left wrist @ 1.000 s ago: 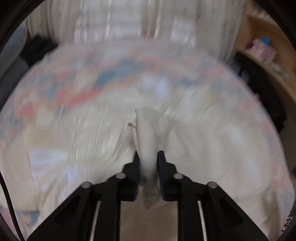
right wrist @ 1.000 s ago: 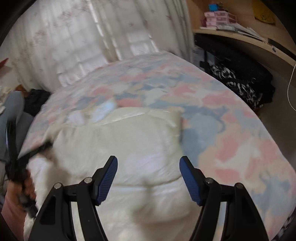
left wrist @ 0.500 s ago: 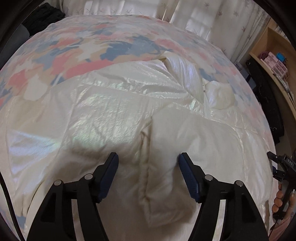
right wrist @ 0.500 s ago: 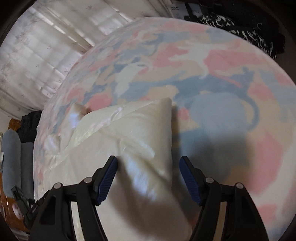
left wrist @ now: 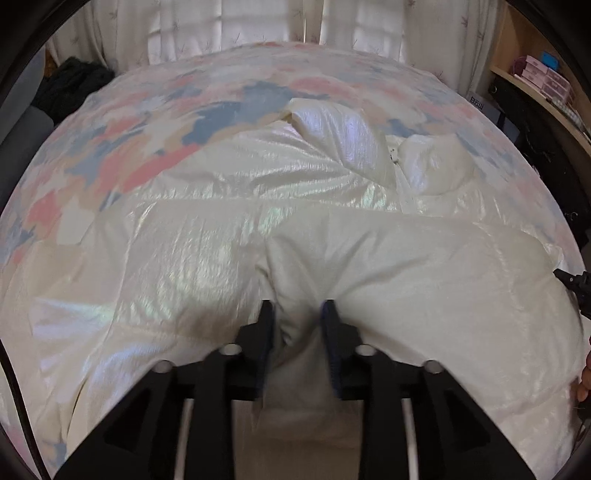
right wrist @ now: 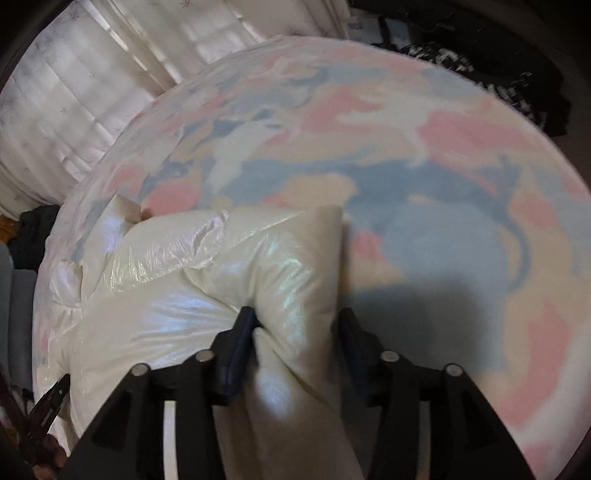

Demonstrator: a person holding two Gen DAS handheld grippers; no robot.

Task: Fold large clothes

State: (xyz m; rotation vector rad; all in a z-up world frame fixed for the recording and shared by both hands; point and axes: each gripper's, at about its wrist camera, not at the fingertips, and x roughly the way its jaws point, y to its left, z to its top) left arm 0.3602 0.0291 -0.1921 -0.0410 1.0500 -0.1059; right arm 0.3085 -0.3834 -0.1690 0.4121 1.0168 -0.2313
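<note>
Landmark: bed (left wrist: 122, 166), covered by a quilt printed in pink, blue and cream patches.

Cream puffer jacket (left wrist: 207, 236), shiny and padded, lies spread on the near part of the bed, most of it flat. Its collar end points toward the curtains (left wrist: 236, 29) at the far side of the bed; a folded-over padded section crosses the near side of the garment.

Left gripper (left wrist: 297, 314): points steeply down at the near edge of the jacket. Jaws narrow and closing, with a bunched ridge of cream fabric between the pads; fabric fills the gap and both pads press into it. Slight blur at the fingers.

Right gripper (right wrist: 295, 321): over the jacket's edge on the side that borders bare quilt. Jaws at medium width and closing. A thick padded roll of the jacket sits between them; the left-side pad is dug into the fabric, the right-side pad is at the roll's flank, contact there cannot be told for sure. Shadow of the gripper falls on the quilt just beside the roll.

Beyond the bed: a wooden shelf (left wrist: 532, 85) with small boxes, and dark clothing (right wrist: 491, 70) heaped beside the bed.

In the left wrist view the other gripper shows at the right edge, near the jacket.
</note>
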